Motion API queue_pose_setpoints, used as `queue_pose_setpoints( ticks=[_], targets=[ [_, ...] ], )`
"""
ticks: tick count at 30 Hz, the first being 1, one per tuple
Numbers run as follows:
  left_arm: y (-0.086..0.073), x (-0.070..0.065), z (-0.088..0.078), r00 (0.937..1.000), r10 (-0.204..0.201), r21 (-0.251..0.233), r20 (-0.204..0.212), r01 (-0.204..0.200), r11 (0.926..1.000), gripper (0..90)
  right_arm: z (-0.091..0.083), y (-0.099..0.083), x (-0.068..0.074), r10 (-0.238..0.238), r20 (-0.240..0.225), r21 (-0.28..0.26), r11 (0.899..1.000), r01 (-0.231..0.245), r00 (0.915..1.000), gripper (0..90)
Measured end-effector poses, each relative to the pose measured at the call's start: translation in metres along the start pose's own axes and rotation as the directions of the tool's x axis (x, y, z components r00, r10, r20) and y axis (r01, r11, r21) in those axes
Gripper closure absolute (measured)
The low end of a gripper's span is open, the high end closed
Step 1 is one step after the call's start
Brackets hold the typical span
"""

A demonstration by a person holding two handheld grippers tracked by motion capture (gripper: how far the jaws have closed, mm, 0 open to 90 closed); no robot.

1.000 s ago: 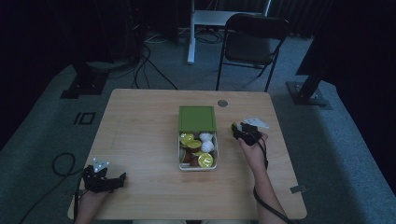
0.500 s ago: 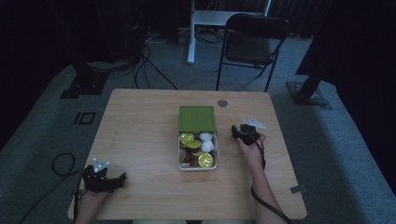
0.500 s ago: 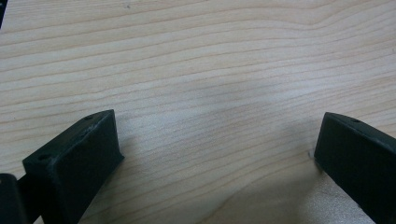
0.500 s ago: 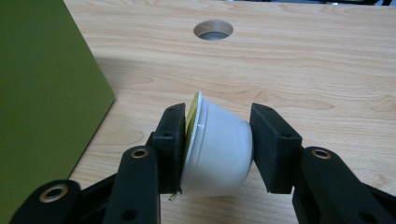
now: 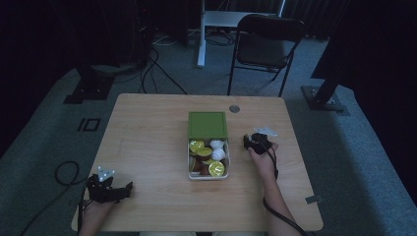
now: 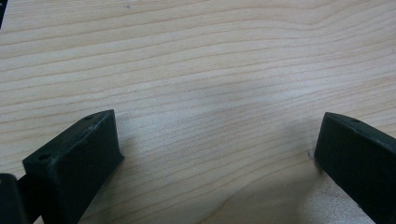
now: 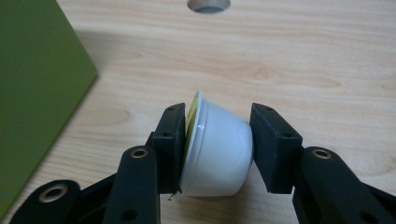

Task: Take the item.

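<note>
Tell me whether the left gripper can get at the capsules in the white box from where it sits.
Probably yes. The left gripper rests open near the table's front left corner; bare wood lies between it and the white box, whose green lid sits behind it, leaving the capsules uncovered.

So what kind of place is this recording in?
Probably a lab or studio set up for recording: a wooden table on grey carpet, a black folding chair, and cables and black stand bases around it.

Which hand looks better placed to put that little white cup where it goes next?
Right. The right gripper already clamps the cup, just beside the box. The left gripper sits open at the table's near corner, holding nothing.
</note>
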State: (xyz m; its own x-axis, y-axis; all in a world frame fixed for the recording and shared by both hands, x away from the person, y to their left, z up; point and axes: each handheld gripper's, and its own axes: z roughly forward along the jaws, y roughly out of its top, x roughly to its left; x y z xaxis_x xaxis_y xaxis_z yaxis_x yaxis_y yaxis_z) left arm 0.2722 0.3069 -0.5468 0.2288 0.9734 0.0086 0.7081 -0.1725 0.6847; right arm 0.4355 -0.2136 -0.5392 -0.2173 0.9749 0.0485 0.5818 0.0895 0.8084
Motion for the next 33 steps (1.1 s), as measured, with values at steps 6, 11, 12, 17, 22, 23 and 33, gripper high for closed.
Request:
queue_pose_setpoints(
  ticks=[6, 11, 12, 17, 22, 23, 33],
  targets=[
    [0.000, 0.000, 0.000, 1.0000, 0.000, 0.000, 0.000, 0.000, 1.0000, 0.4, 0.001, -0.001, -0.002, 0.012, -0.001, 0.002, 1.000, -0.012, 0.9999, 55.7],
    [0.000, 0.000, 0.000, 1.0000, 0.000, 0.000, 0.000, 0.000, 1.0000, 0.4, 0.003, -0.002, -0.004, 0.017, -0.014, 0.022, 1.000, -0.017, 0.9998, 47.3],
    [0.000, 0.000, 0.000, 1.0000, 0.000, 0.000, 0.000, 0.000, 1.0000, 0.4, 0.003, -0.003, -0.005, 0.024, -0.018, 0.022, 0.999, -0.024, 0.9996, 47.3],
    [0.000, 0.000, 0.000, 1.0000, 0.000, 0.000, 0.000, 0.000, 1.0000, 0.3, 0.001, -0.004, -0.006, 0.051, -0.032, 0.016, 0.999, -0.051, 0.9982, 45.6],
    [0.000, 0.000, 0.000, 1.0000, 0.000, 0.000, 0.000, 0.000, 1.0000, 0.4, -0.003, -0.002, -0.007, 0.049, -0.032, 0.010, 0.999, -0.048, 0.9983, 45.2],
    [0.000, 0.000, 0.000, 1.0000, 0.000, 0.000, 0.000, 0.000, 1.0000, 0.3, -0.004, -0.002, -0.007, 0.049, -0.031, 0.009, 0.999, -0.049, 0.9983, 45.2],
    [0.000, 0.000, 0.000, 1.0000, 0.000, 0.000, 0.000, 0.000, 1.0000, 0.4, -0.016, 0.004, -0.008, 0.055, -0.042, -0.019, 0.998, -0.056, 0.9976, 40.0]
  ],
)
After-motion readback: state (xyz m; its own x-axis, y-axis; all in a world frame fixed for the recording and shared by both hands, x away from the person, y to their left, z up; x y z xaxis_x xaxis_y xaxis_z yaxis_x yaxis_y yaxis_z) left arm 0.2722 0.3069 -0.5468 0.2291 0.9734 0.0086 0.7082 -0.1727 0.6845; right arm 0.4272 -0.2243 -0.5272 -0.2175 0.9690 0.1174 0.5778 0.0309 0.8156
